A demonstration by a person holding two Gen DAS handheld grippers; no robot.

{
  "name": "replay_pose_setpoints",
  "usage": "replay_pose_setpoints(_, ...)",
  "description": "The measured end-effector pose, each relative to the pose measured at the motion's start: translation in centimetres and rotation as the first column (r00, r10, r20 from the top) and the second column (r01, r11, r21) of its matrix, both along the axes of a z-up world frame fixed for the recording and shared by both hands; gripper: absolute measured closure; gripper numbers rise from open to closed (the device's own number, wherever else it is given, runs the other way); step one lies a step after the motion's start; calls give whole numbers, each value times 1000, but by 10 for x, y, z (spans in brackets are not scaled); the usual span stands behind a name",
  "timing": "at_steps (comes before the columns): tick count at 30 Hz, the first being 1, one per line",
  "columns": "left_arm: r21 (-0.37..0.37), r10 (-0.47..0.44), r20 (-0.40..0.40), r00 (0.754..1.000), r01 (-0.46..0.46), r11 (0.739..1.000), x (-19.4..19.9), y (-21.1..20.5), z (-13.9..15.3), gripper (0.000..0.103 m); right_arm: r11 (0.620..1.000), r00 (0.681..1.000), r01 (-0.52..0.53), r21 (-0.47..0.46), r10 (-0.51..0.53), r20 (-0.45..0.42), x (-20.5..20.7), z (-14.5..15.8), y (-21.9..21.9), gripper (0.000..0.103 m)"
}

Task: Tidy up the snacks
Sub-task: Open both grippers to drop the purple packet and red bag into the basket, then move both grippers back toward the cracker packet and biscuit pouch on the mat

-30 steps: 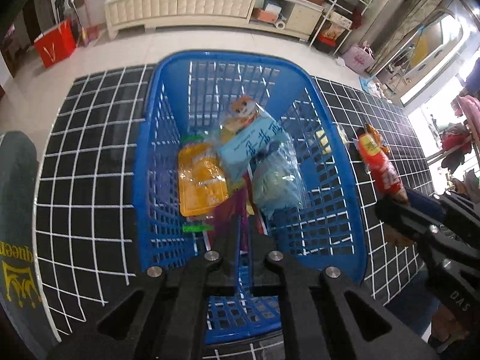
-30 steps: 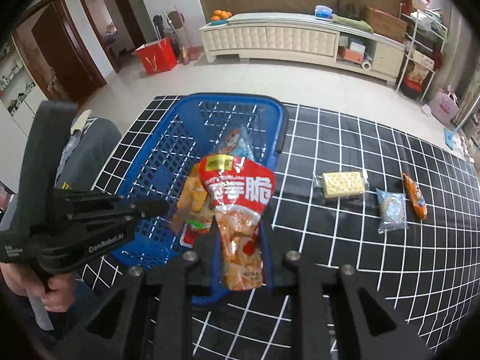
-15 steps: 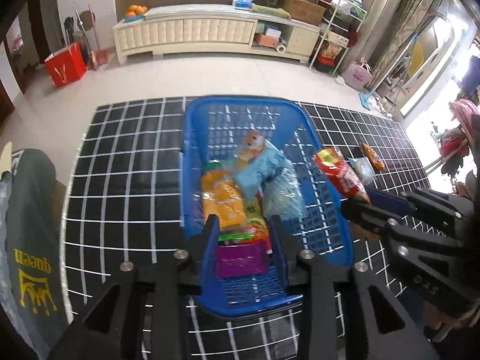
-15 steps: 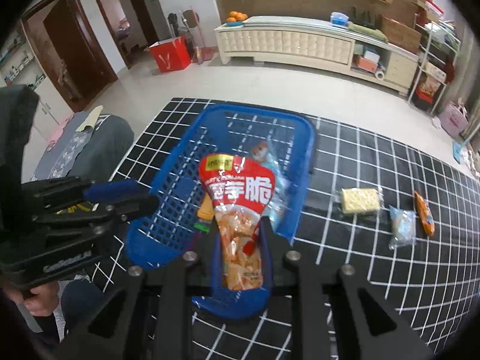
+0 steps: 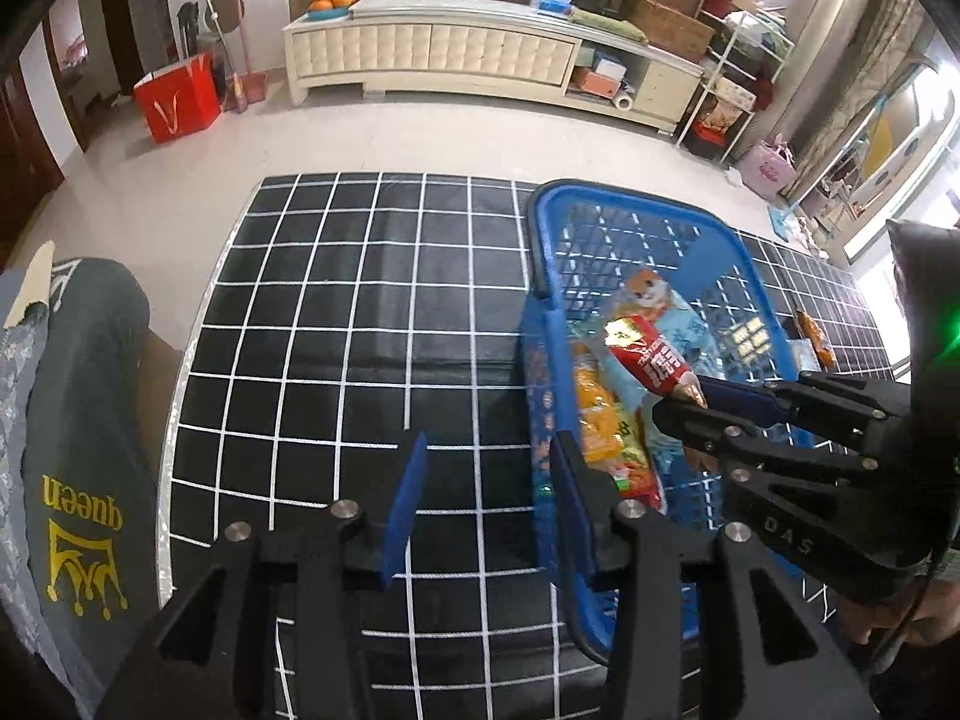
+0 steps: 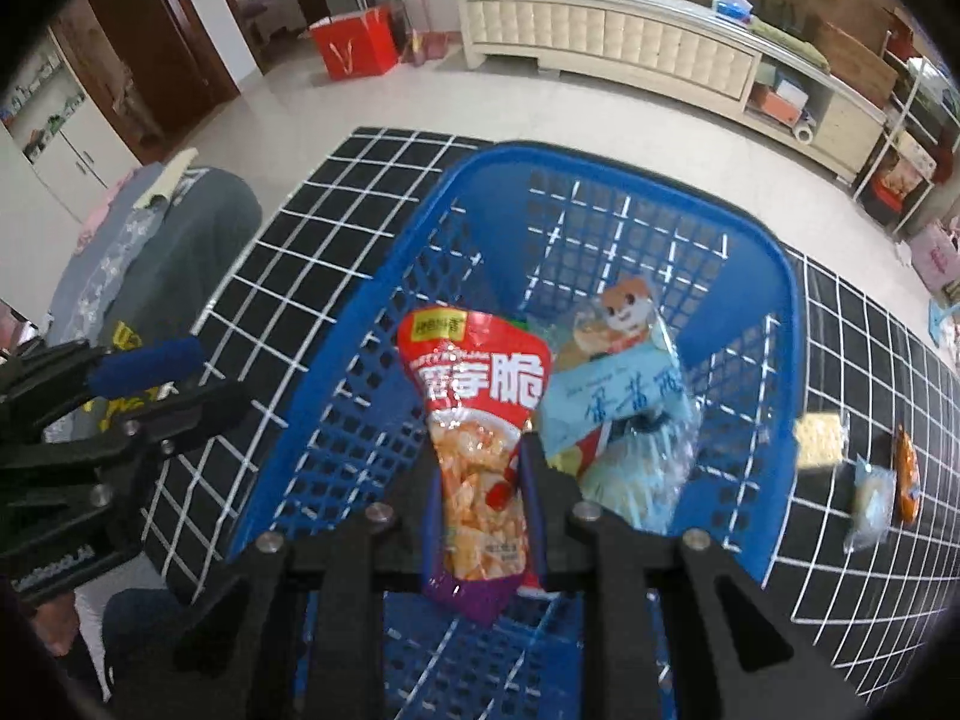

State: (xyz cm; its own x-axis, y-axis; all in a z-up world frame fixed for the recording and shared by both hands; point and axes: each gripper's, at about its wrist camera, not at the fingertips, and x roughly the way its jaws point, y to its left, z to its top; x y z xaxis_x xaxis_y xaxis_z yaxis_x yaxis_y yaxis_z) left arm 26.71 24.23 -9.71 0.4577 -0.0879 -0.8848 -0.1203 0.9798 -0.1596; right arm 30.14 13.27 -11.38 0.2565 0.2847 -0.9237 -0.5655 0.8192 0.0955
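Blue pads line the right tongs (image 6: 480, 498), which are clamped on the lower part of a red snack bag (image 6: 477, 414) with white lettering; the bag hangs over the inside of a blue plastic basket (image 6: 786, 324). Just beside it in the basket lie a pale blue packet (image 6: 618, 396) with a cartoon animal on top and a clear wrapper, and the left view shows an orange packet (image 5: 600, 414) against the basket's near wall. The left tongs (image 5: 486, 516) stand apart from all this, over the black cloth with white grid lines (image 5: 360, 312) that covers the surface; their jaws are opening, with only bare cloth between them and the basket's outer wall just past the right finger. On the cloth to the right of the basket lie a cracker pack (image 6: 819, 438), a small pale packet (image 6: 870, 504) and a narrow orange packet (image 6: 906, 480), well apart from both tongs
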Motion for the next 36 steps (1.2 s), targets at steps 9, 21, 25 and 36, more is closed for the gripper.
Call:
replay_pose_setpoints(9,-19,20,-12,1000,-20,1000,7,7,-13,63,1000,1000,13,-15,-13,-19,8,-13,-2,34)
replay_pose_setpoints(21,-8,-8,27,1000,8,1000,-5,-33,21,48,993,993,98,69,-102,55,-9,50,-77,32)
replay_pose_setpoints(25,18,-35,45,998,34,999,-7,-62,39,48,985,986,149,88,-155,60,-11,63,-113,31)
replay_pose_setpoints(36,40,-160,63,985,158,987,7,-176,61,41,947,949,304,99,-311,60,-12,71,-235,31)
